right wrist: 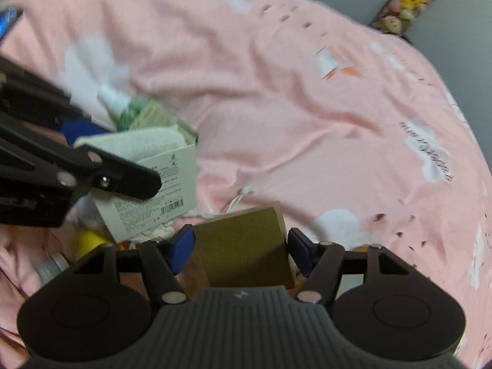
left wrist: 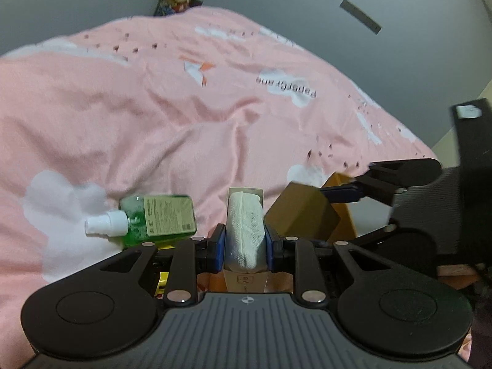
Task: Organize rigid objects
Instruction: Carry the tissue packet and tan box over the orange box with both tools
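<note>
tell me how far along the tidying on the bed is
Nothing looks finished yet. In hand: the left tool is shut on the open carton with a white cloth; the right tool straddles the gold box, pads not clearly pressing. Left: the green bottle lies loose on the pink cover.

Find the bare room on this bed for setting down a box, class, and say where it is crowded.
Free: the pink quilt beyond the green spray bottle, and the stretch right of the gold box. Crowded: the near strip, where bottle, towel box, gold box and both hand-held grippers bunch together.
</note>
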`<action>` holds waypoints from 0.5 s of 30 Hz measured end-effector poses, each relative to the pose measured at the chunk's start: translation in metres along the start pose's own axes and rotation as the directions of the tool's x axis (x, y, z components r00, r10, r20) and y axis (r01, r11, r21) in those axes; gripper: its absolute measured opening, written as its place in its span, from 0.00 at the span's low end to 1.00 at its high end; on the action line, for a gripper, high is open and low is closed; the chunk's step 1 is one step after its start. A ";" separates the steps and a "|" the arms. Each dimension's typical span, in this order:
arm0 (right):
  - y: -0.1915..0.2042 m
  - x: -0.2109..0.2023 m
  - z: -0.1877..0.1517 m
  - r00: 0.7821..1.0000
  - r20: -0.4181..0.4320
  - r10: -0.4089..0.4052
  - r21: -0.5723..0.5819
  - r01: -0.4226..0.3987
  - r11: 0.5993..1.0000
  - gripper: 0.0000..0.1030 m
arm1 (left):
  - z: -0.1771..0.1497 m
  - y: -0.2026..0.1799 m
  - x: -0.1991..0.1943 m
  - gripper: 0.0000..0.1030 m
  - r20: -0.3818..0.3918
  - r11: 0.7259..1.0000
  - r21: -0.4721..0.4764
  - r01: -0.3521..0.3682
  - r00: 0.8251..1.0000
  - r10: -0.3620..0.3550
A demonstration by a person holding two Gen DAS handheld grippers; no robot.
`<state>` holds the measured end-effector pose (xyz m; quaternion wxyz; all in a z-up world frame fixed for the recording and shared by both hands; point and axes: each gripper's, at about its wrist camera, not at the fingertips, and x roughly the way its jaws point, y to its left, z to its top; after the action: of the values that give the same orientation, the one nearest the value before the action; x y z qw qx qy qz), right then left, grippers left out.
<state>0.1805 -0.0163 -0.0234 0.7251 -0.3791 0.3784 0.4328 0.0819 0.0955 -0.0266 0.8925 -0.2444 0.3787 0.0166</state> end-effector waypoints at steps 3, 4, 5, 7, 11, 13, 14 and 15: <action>-0.005 -0.029 -0.002 0.998 0.066 -0.025 0.060 0.021 0.998 0.63 | 0.003 -0.009 -0.013 0.27 0.036 1.000 0.011 0.005 0.999 -0.006; -0.007 -0.041 -0.003 0.995 0.090 -0.037 0.078 0.030 0.996 0.63 | 0.004 -0.013 -0.017 0.27 0.045 1.000 0.014 0.010 0.999 -0.011; -0.009 -0.053 -0.004 0.993 0.109 -0.049 0.093 0.039 0.995 0.62 | 0.005 -0.017 -0.022 0.27 0.056 1.000 0.019 0.018 0.998 -0.019; -0.012 -0.076 -0.008 0.986 0.146 -0.079 0.122 0.061 0.991 0.62 | 0.007 -0.026 -0.031 0.27 0.077 0.999 0.033 0.040 0.996 -0.043; -0.023 -0.113 -0.023 0.972 0.185 -0.143 0.180 0.110 0.977 0.62 | 0.010 -0.052 -0.045 0.27 0.097 0.990 0.092 0.104 0.989 -0.113; -0.029 -0.128 -0.034 0.966 0.187 -0.176 0.214 0.135 0.968 0.62 | 0.011 -0.067 -0.046 0.27 0.084 0.980 0.128 0.152 0.983 -0.163; -0.033 -0.132 -0.041 0.964 0.184 -0.193 0.230 0.149 0.962 0.62 | 0.010 -0.074 -0.046 0.27 0.073 0.975 0.141 0.174 0.980 -0.185; -0.036 -0.136 -0.048 0.962 0.176 -0.209 0.245 0.162 0.956 0.62 | 0.009 -0.082 -0.045 0.27 0.058 0.968 0.158 0.198 0.976 -0.209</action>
<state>0.1569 -0.1173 0.0839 0.8357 -0.2819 0.3135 0.3520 0.0736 0.0344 0.0437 0.9189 -0.2129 0.3184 -0.0946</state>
